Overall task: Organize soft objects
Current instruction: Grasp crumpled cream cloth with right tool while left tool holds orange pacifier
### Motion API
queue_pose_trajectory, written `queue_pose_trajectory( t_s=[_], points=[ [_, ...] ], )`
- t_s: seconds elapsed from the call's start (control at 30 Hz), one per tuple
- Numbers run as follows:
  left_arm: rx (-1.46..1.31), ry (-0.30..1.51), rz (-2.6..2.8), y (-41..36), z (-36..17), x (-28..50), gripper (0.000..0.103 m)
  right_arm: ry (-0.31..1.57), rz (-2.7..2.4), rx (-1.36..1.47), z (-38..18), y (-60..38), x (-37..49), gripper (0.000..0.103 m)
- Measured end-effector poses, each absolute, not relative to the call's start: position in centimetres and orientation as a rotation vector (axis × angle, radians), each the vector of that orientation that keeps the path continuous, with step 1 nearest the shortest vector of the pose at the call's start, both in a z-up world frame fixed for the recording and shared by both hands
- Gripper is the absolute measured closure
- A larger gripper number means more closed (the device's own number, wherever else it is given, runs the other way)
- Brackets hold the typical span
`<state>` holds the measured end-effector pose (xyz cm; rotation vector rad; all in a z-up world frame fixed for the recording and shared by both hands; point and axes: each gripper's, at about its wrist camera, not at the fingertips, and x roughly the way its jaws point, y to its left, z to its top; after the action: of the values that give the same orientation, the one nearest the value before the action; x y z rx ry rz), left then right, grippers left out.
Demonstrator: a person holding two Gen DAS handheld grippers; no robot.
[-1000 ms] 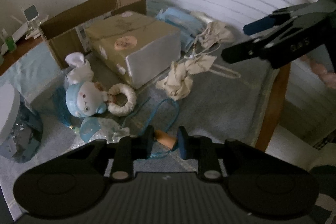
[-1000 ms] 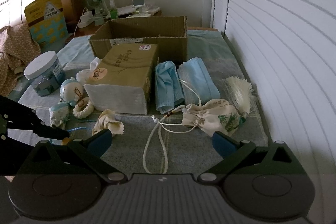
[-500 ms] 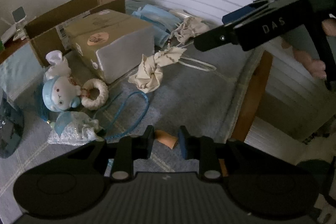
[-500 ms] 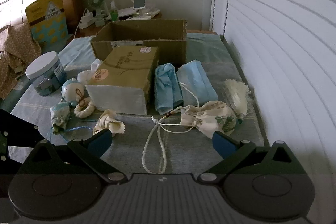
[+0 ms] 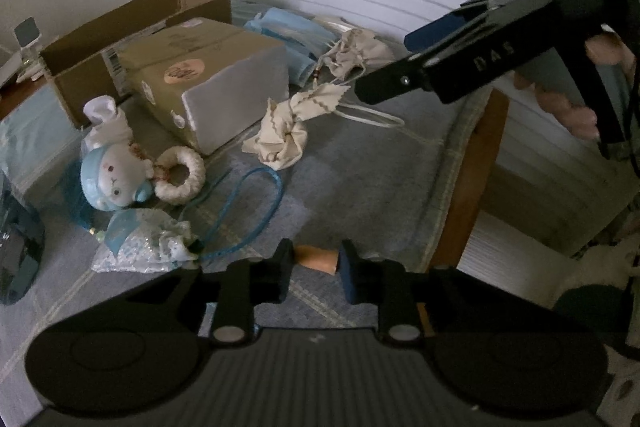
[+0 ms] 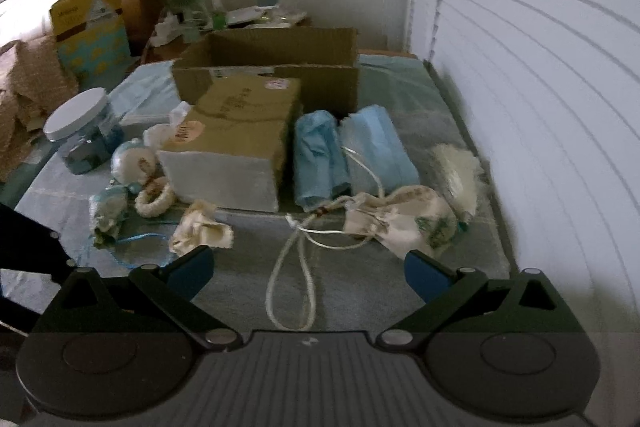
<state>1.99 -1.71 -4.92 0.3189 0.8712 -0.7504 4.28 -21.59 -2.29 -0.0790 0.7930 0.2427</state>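
Observation:
My left gripper [image 5: 314, 263] is shut on a small orange-brown piece [image 5: 316, 259] and holds it above the grey-blue cloth-covered table [image 5: 360, 163]. My right gripper [image 6: 308, 267] is open and empty above the near table edge; it also shows in the left wrist view [image 5: 460, 63]. Soft things lie ahead: a cream crumpled cloth [image 6: 200, 229], a cream drawstring pouch [image 6: 400, 219] with a white cord [image 6: 292, 283], two blue cloth rolls [image 6: 352, 151], a blue-white plush doll [image 5: 114, 175], a fuzzy ring [image 5: 180, 175] and a blue lace pouch [image 5: 148, 241].
A tan wrapped box [image 6: 236, 143] stands mid-table with an open cardboard box [image 6: 276, 63] behind it. A white-lidded jar [image 6: 82, 131] stands at left. A louvred white wall [image 6: 540, 107] runs along the right. A wooden edge [image 5: 472, 179] borders the table.
The left gripper has drawn back and away from the objects with the orange-brown piece still held. The right gripper has moved a little closer to the cord and pouch, still open.

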Motion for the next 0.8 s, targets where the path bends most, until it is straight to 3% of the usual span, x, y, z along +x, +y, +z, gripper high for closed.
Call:
queue_pose_trajectory(
  t_s=[0.27, 0.47, 0.6, 0.73, 0.8],
  points=[
    [0.288, 0.857, -0.709, -0.8, -4.1, 2.1, 0.08, 0.756, 0.38, -0.139, -2.2, -18.9, 4.2, 0.006],
    [0.27, 0.836, -0.689, -0.1, -3.3, 2.0, 0.08, 0.782, 0.461, -0.198, -3.4, -16.3, 5.4, 0.024],
    [0.258, 0.833, -0.677, 0.3, -3.2, 2.0, 0.08, 0.811, 0.483, -0.234, -4.6, -14.8, 6.5, 0.041],
    [0.243, 0.838, -0.666, 0.8, -3.1, 2.2, 0.08, 0.835, 0.48, -0.252, -5.2, -14.1, 7.1, 0.064],
    [0.237, 0.838, -0.666, 1.0, -3.0, 2.2, 0.08, 0.837, 0.482, -0.247, -5.1, -14.2, 6.9, 0.068]
  ],
)
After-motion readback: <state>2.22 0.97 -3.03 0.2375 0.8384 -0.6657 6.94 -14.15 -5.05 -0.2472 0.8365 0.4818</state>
